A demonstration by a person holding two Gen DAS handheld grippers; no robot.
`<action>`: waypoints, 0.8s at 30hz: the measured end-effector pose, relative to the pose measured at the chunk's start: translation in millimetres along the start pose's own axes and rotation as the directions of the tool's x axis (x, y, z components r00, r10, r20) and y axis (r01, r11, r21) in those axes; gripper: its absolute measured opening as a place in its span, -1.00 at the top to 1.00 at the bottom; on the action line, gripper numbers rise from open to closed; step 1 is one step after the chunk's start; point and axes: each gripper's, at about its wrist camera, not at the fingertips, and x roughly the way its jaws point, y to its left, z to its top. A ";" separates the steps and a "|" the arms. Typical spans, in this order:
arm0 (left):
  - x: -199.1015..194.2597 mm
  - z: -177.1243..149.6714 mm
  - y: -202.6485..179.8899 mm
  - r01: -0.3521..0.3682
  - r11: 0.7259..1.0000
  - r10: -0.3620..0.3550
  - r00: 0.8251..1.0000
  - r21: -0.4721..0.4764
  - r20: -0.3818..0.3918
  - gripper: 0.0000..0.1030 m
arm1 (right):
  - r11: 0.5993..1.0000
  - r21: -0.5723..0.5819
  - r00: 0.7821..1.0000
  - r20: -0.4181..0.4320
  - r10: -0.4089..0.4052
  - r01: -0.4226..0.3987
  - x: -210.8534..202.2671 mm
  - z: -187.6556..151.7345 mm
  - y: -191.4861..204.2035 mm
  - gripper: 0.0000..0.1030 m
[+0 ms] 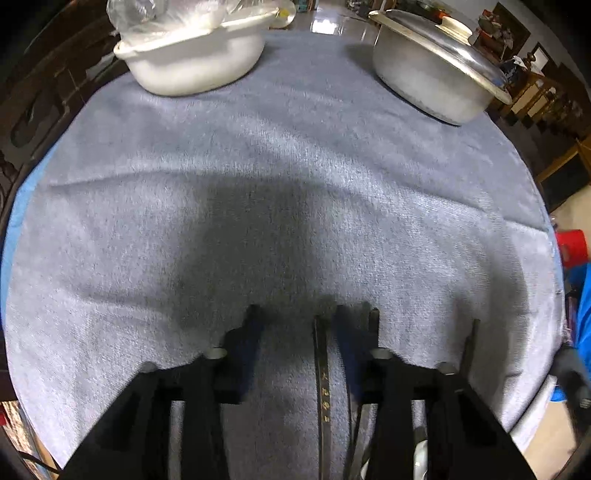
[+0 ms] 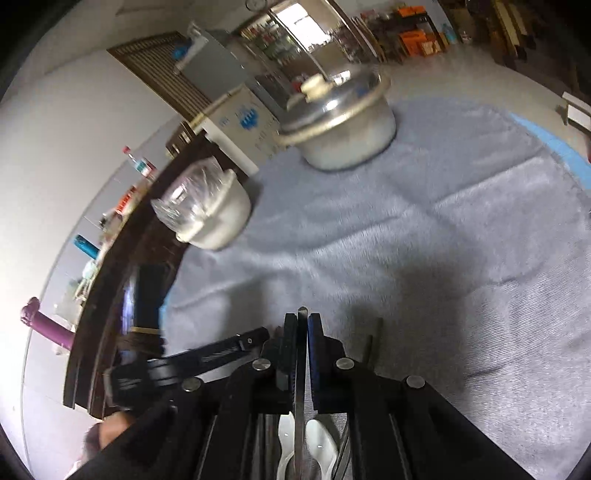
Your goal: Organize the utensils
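Grey cloth (image 1: 295,155) covers the table. Metal pot (image 1: 432,74) w/ lid far right, white bowl (image 1: 192,62) w/ plastic wrap far left. Left gripper (image 1: 295,317): jaws apart, a dark chopstick (image 1: 320,369) between them, grip unclear. Right gripper (image 2: 302,321) clenched on a thin chopstick (image 2: 301,369); white spoons (image 2: 321,443) below.

A grey-blue cloth (image 1: 280,155) covers the round table. At its far side stand a white bowl (image 1: 192,64), holding crumpled clear plastic (image 1: 162,14), on the left, and a lidded metal pot (image 1: 428,77) on the right, well apart. Beyond the table sit orange boxes (image 2: 417,40) on the floor.
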 end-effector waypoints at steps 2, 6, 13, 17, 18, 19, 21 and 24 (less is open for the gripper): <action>0.0 -0.1 -0.5 0.015 1.000 -0.015 1.000 0.002 0.006 0.85 | 1.000 0.002 1.000 0.028 0.013 -0.013 -8.9 -0.1 0.6 0.88; -1.9 -1.2 1.2 0.042 0.999 -0.042 0.999 -0.005 0.019 0.88 | 1.000 -0.010 0.998 0.065 0.023 -0.022 -30.8 -3.8 1.8 0.88; -36.8 -17.8 14.6 0.078 0.997 -0.077 0.990 -0.006 0.114 0.89 | 0.999 -0.033 0.995 0.095 0.038 -0.035 -51.1 -12.4 11.2 0.88; -85.9 -32.9 24.9 0.102 0.995 -0.102 0.971 0.011 0.218 0.89 | 0.997 -0.070 0.989 0.144 0.039 -0.029 -73.4 -22.0 26.3 0.88; -95.1 -34.9 24.7 0.107 0.994 -0.106 0.965 0.012 0.241 0.89 | 0.996 -0.081 0.986 0.160 0.035 -0.022 -79.6 -25.0 30.8 0.87; -109.6 -39.6 25.6 0.113 0.994 -0.113 0.956 0.015 0.271 0.89 | 0.996 -0.090 0.985 0.172 0.032 -0.017 -83.9 -26.6 34.0 0.87; -135.3 -51.8 33.4 0.126 0.992 -0.125 0.937 0.019 0.327 0.89 | 0.993 -0.114 0.975 0.220 0.022 0.003 -100.2 -34.9 44.5 0.87; -168.9 -70.1 35.1 0.141 0.990 -0.139 0.903 0.026 0.406 0.89 | 0.990 -0.136 0.963 0.270 0.013 0.024 -119.2 -46.7 56.8 0.88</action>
